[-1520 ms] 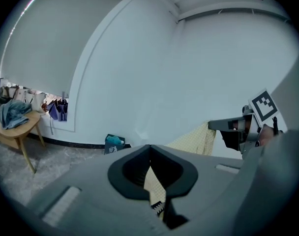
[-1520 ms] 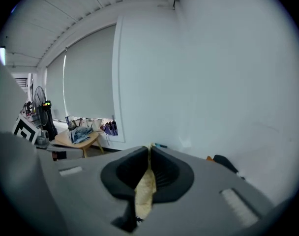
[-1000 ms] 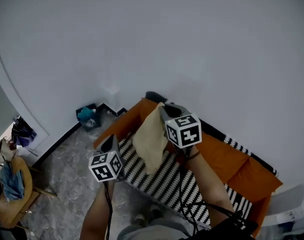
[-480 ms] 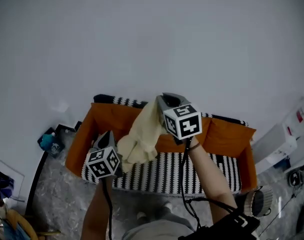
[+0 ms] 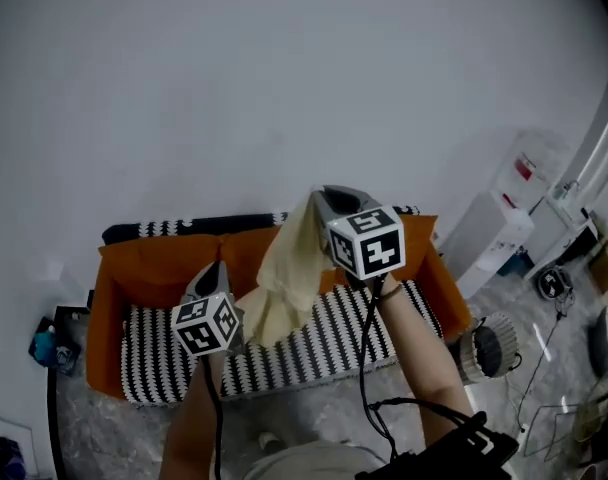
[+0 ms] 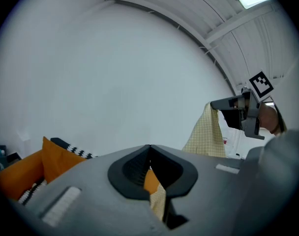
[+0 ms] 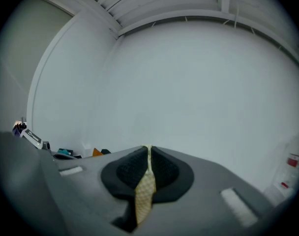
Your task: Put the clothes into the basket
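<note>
Cloth (image 5: 284,283) pinched by left gripper (image 5: 212,273) and right gripper (image 5: 322,200) (both clamped); sofa (image 5: 154,268) shifted left since earlier.

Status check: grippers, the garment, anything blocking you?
Shut on the yellow checked cloth: left gripper, right gripper. It hangs in the air between them, sofa beyond. No basket made out; nothing blocking.

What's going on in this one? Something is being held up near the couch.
A person has a gripper in each hand. The left gripper and the right gripper are both clamped shut on one pale yellow checked cloth. It hangs in the air between them, with the right end higher, in front of an orange sofa with a striped cover. No basket shows in any view.
</note>
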Demonstrator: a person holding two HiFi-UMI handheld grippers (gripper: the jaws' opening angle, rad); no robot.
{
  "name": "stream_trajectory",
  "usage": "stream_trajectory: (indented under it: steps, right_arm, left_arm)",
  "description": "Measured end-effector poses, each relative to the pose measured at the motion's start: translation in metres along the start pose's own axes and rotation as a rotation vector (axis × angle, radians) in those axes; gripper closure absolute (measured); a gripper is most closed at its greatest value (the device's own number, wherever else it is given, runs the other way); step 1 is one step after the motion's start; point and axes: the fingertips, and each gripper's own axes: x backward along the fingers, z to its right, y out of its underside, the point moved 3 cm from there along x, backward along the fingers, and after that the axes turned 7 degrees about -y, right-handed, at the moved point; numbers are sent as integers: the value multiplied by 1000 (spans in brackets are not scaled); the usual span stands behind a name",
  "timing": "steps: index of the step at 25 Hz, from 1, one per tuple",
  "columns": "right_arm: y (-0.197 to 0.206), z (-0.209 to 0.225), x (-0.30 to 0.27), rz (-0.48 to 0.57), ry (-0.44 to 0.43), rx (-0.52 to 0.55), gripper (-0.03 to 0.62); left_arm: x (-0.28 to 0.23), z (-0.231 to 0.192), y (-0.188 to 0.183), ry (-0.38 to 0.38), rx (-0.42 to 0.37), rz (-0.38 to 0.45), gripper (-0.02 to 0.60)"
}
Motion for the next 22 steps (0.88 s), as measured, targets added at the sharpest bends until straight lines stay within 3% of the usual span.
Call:
stream_trajectory:
  steps: [11, 22]
  right_arm:
    - [48, 136, 165, -13, 300, -68, 576]
    - [68, 230, 358, -42, 560, -42, 576]
  left_arm:
    - [-37, 184, 42, 277, -75, -80, 572]
    - [-22, 382, 90, 527, -121, -123, 572]
